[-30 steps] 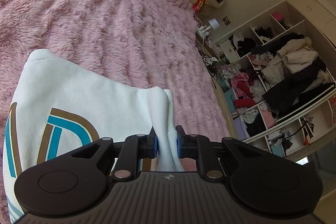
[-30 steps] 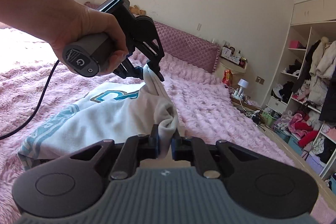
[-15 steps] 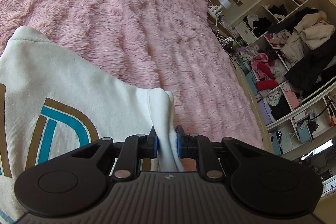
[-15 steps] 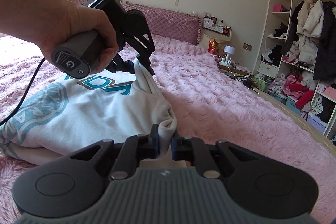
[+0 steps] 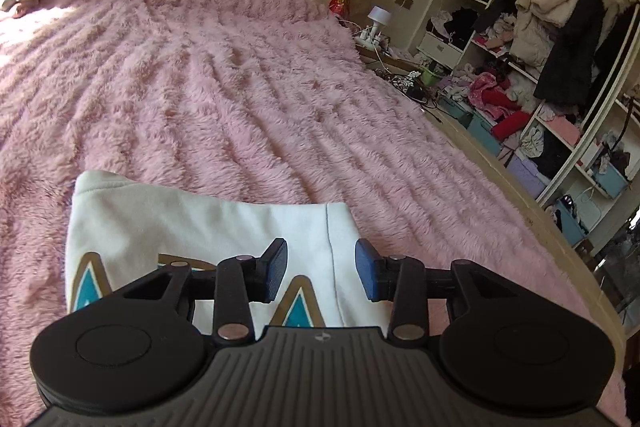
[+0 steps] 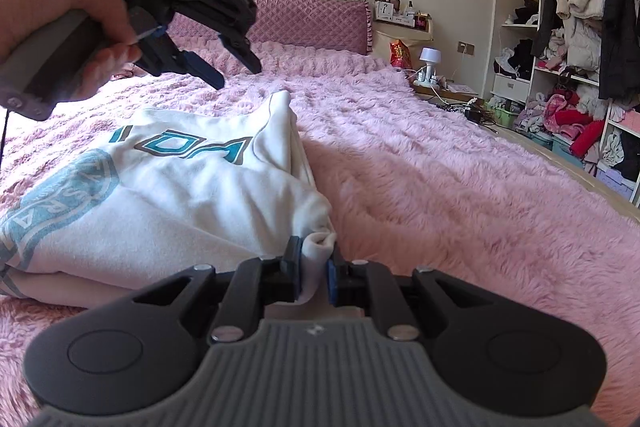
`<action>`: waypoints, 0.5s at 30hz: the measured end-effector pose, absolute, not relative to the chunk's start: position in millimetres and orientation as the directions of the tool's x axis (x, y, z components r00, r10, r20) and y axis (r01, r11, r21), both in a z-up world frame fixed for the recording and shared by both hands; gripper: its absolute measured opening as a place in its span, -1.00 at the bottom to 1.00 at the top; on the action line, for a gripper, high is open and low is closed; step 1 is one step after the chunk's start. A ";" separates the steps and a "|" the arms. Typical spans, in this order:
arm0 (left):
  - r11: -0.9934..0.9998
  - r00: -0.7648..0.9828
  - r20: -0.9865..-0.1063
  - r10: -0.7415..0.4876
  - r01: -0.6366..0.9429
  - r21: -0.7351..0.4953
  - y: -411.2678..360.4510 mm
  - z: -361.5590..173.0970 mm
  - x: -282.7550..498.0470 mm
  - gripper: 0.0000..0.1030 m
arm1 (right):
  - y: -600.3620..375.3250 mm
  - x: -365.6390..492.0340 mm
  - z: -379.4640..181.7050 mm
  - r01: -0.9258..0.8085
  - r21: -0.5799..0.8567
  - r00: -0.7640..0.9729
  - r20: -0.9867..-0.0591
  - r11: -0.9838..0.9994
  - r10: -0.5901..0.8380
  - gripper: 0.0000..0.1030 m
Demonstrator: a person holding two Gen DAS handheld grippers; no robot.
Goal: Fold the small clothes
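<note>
A white sweatshirt (image 6: 168, 187) with teal and brown lettering lies folded on the pink furry bedspread (image 6: 440, 187). My right gripper (image 6: 313, 277) is shut on a bunched corner of the sweatshirt at its near right edge. My left gripper (image 6: 236, 73) hangs in a person's hand above the garment's far corner. Its jaws are opening, and no cloth is between them. In the left wrist view the left gripper (image 5: 321, 275) stands above the sweatshirt (image 5: 200, 223), whose lettering shows below the blue pads (image 5: 277, 269).
A quilted pink headboard (image 6: 312, 19) closes the far end of the bed. To the right stand a bedside stand with a lamp (image 6: 430, 61) and open wardrobe shelves (image 6: 580, 47) stuffed with clothes. The bed's wooden edge (image 5: 560, 239) runs along the right.
My left gripper let go of the sweatshirt's far corner, rose and rolled level; the corner now lies on the bed. My right gripper sank lower, still shut on the near corner.
</note>
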State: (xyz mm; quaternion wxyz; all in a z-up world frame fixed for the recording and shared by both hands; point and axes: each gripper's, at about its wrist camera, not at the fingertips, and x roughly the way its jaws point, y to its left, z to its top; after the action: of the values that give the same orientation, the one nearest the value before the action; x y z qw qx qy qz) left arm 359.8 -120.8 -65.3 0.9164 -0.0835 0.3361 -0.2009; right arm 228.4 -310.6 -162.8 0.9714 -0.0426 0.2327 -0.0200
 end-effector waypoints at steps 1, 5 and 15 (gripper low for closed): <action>0.915 0.709 -0.579 -0.402 0.328 -0.234 -113.8 -63.5 336.0 -0.12 | -311.4 229.2 -162.0 0.018 -0.088 0.891 -0.451 0.996 -0.056 -0.90; 0.928 0.743 -0.567 -0.356 0.355 -0.117 -77.7 -70.2 233.8 0.35 | -311.8 229.3 -160.7 0.018 -0.072 0.889 -0.456 0.997 -0.049 -0.90; 0.938 0.723 -0.658 -0.211 0.339 0.071 -72.5 -112.9 149.3 0.28 | -312.7 227.2 -155.7 0.034 -0.040 0.883 -0.467 0.999 -0.049 -0.90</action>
State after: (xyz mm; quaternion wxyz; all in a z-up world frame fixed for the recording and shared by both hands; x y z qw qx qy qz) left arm 149.3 -72.5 -112.9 0.9235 0.0933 0.3411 -0.1489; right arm 227.2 -312.7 -155.7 0.9702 -0.0153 0.2409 -0.0213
